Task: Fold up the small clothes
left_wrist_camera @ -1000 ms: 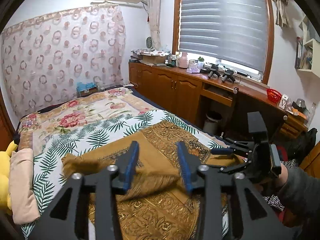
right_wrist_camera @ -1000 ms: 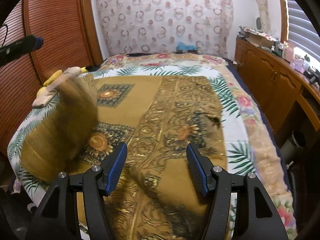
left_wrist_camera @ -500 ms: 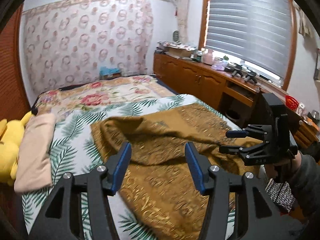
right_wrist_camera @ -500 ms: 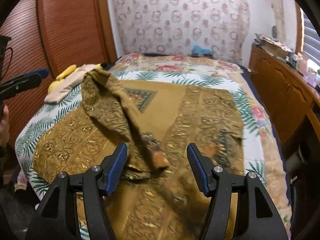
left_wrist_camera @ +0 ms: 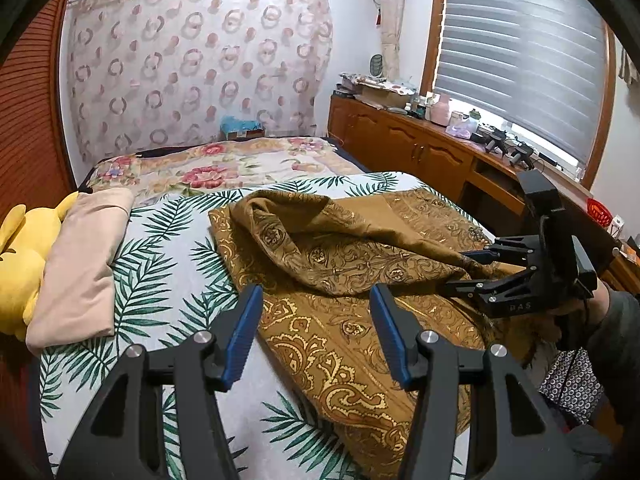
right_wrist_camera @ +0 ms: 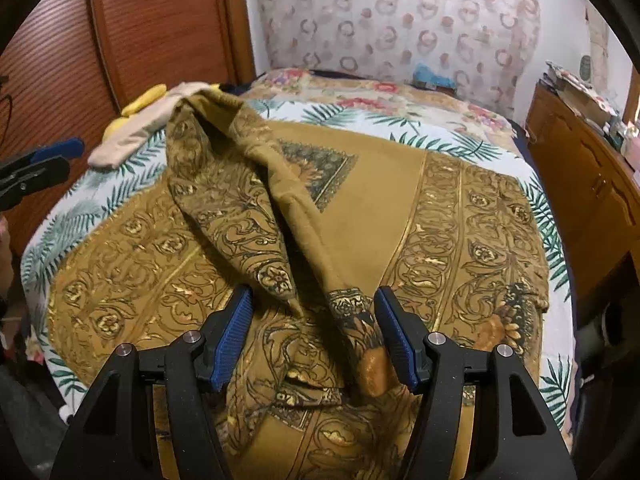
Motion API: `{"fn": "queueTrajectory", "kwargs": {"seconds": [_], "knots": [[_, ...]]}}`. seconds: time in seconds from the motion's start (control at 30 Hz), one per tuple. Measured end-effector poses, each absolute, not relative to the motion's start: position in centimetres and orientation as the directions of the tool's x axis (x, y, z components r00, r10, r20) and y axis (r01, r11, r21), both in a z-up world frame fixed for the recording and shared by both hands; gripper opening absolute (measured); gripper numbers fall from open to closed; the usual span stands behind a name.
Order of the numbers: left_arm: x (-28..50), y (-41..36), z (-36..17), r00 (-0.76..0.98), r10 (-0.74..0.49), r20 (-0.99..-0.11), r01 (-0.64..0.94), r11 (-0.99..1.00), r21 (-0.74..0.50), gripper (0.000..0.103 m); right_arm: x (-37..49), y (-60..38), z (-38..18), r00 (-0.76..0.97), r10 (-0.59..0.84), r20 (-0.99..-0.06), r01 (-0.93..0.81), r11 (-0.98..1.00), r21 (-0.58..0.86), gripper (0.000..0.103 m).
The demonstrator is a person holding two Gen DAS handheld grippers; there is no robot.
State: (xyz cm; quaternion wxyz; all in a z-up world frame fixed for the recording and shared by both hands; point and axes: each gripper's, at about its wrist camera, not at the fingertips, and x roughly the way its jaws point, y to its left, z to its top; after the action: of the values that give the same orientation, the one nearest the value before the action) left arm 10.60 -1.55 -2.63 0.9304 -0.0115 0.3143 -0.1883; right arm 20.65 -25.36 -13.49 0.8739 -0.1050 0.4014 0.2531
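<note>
My left gripper (left_wrist_camera: 316, 334) parted after opening, empty over the ochre cloth's (left_wrist_camera: 340, 272) near edge, my right gripper (right_wrist_camera: 314, 334) parted astride its bunched fold, bare leaf-print sheet (left_wrist_camera: 168, 264) leftward

One mustard-gold patterned cloth (left_wrist_camera: 336, 264) lies ahead of the fingers, a fold of it between the right gripper's (right_wrist_camera: 316, 330) fingertips. Two grippers are in view (left gripper (left_wrist_camera: 316, 330), each with two blue-padded fingers). One folded beige garment (left_wrist_camera: 80, 264) and one yellow plush toy (left_wrist_camera: 18, 256) sit left of the left fingers. One red basket (left_wrist_camera: 599, 210) stands far right of them.
</note>
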Motion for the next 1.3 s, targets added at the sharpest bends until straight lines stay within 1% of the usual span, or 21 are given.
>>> {"fn": "queueTrajectory", "kwargs": {"seconds": [0.23, 0.27, 0.3, 0.33, 0.37, 0.4, 0.47, 0.57, 0.7, 0.83, 0.93, 1.03, 1.2, 1.3], "knots": [[10.5, -1.3, -2.6, 0.734, -0.352, -0.581, 0.335, 0.932, -0.141, 0.055, 21.3, -25.4, -13.6, 0.533, 0.37, -0.761, -0.534, 0.844, 0.036, 0.064], [10.5, -1.3, -2.6, 0.734, -0.351, -0.581, 0.334, 0.932, -0.142, 0.055, 21.4, -25.3, -13.7, 0.53, 0.373, -0.761, -0.539, 0.841, 0.037, 0.059], [10.6, -1.3, -2.7, 0.734, -0.351, -0.582, 0.333, 0.932, -0.141, 0.055, 21.4, -25.2, -13.7, 0.525, 0.381, -0.761, -0.547, 0.836, 0.041, 0.049], [10.6, -1.3, -2.7, 0.734, -0.35, -0.582, 0.333, 0.932, -0.141, 0.055, 21.3, -25.0, -13.7, 0.519, 0.393, -0.759, -0.559, 0.828, 0.046, 0.042], [10.6, -1.3, -2.7, 0.734, -0.35, -0.582, 0.333, 0.933, -0.141, 0.055, 21.1, -24.9, -13.7, 0.515, 0.406, -0.755, -0.572, 0.818, 0.05, 0.025], [10.6, -1.3, -2.7, 0.735, -0.35, -0.582, 0.333, 0.932, -0.14, 0.055, 20.8, -24.9, -13.5, 0.519, 0.415, -0.747, -0.583, 0.811, 0.046, 0.009], [10.5, -1.2, -2.7, 0.735, -0.35, -0.58, 0.333, 0.932, -0.141, 0.055, 20.0, -24.7, -12.7, 0.539, 0.426, -0.726, -0.591, 0.806, 0.034, 0.006], [10.5, -1.3, -2.7, 0.736, -0.352, -0.579, 0.334, 0.932, -0.141, 0.055, 18.7, -25.0, -11.1, 0.579, 0.449, -0.68, -0.588, 0.808, 0.034, 0.004], [10.3, -1.3, -2.6, 0.736, -0.36, -0.573, 0.341, 0.929, -0.145, 0.055, 17.0, -26.1, -8.5, 0.63, 0.464, -0.623, -0.576, 0.817, 0.026, 0.003], [10.2, -1.7, -2.5, 0.735, -0.368, -0.569, 0.352, 0.925, -0.143, 0.055, 15.8, -28.2, -6.5, 0.659, 0.467, -0.589, -0.553, 0.832, 0.04, 0.003], [10.1, -2.1, -2.5, 0.733, -0.376, -0.567, 0.361, 0.921, -0.145, 0.055, 14.7, -30.2, -5.5, 0.691, 0.44, -0.574, -0.521, 0.853, 0.026, 0.003], [10.1, -2.5, -2.6, 0.728, -0.384, -0.568, 0.371, 0.917, -0.146, 0.055, 14.4, -32.2, -5.5, 0.715, 0.391, -0.579, -0.474, 0.881, 0.009, 0.003], [9.9, -3.2, -2.8, 0.72, -0.391, -0.573, 0.384, 0.912, -0.14, 0.055, 15.7, -36.1, -8.7, 0.7, 0.287, -0.654, -0.368, 0.93, 0.014, 0.003], [9.9, -3.3, -2.8, 0.718, -0.393, -0.574, 0.386, 0.912, -0.141, 0.055, 15.9, -37.6, -10.4, 0.691, 0.252, -0.677, -0.328, 0.945, 0.018, 0.003]]}}
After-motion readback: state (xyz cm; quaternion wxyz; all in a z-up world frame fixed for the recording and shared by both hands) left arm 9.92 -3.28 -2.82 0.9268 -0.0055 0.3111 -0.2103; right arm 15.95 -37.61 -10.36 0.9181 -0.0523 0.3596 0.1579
